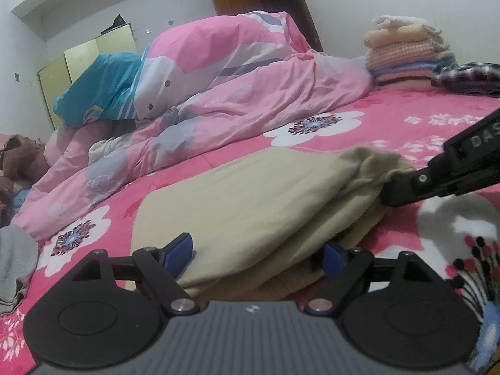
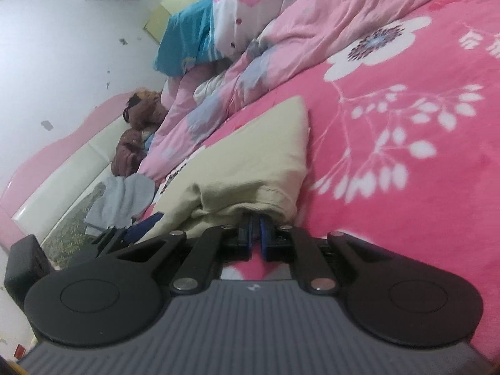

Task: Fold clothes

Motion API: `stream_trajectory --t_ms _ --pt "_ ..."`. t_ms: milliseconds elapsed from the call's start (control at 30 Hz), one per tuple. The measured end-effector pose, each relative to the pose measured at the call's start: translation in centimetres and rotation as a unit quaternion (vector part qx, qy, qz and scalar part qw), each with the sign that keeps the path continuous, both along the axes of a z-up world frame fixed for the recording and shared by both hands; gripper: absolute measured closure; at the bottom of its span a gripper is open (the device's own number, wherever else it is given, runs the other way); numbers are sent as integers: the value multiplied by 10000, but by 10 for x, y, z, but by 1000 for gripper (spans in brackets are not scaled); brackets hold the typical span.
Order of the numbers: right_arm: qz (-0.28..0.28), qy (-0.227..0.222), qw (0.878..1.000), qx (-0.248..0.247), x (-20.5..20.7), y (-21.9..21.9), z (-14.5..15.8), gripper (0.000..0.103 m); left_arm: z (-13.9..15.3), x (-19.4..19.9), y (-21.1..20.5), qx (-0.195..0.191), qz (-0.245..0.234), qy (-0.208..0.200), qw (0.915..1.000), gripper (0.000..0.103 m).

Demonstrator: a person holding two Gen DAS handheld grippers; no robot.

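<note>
beige garment [image 1: 250, 197] lies folded flat on the bed's pink floral sheet [image 1: 390, 125], near the front edge, layers stacked at its near end. left gripper [image 1: 259, 257] stands wide, blue pads [image 1: 179, 248] either side of the garment's near edge, cloth between them; pads do not look pressed on it. right gripper [image 2: 256, 237] is clamped nearly closed, pinching a bunched hem of the garment [image 2: 250, 168]; in the left wrist view it comes in from the right [image 1: 403, 187] and grips the far right corner, cloth gathered there. rumpled pink duvet [image 1: 237, 93] heaped behind, a blue pillow [image 1: 100, 90] against it. stack of folded clothes [image 1: 406, 53] at the far right of the bed, a dark plaid piece [image 1: 468, 78] beside it. grey cloth [image 1: 15, 265] at the left edge. brown plush toy [image 2: 143, 106] by the headboard [image 2: 62, 168].
</note>
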State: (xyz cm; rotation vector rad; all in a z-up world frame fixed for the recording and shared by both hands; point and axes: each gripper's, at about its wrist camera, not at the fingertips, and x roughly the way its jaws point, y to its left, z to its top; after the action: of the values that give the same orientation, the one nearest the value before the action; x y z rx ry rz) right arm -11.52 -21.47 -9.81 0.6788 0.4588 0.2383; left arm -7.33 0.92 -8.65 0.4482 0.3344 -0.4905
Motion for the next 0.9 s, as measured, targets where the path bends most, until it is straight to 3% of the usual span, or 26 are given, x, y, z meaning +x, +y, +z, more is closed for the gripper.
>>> stream_trajectory --t_ms 67,133,300,400,500,733,900 --pt "-75 -92 9997 -206 -3 5 3 99 2 -5 2 -24 -79 24 10000 17" --pt "-184 -310 9967 -734 -11 13 9 99 4 -11 4 -48 -167 50 9998 15" --pt "-304 -619 9795 -1894 -23 26 18 99 -6 -8 -10 214 -88 -16 9997 13" --pt "-412 -671 9766 -2001 -31 17 24 98 -9 -4 -17 382 -10 -92 9992 12" --pt "-552 -758 9722 -2144 -39 2 34 96 -9 -2 -14 320 -14 -65 9995 11" --pt "511 -744 9642 -2494 -27 17 36 96 -8 3 -11 222 19 -33 9997 10" --pt "848 -495 9608 -2594 -8 43 22 96 -7 5 -10 221 -2 -24 9998 10"
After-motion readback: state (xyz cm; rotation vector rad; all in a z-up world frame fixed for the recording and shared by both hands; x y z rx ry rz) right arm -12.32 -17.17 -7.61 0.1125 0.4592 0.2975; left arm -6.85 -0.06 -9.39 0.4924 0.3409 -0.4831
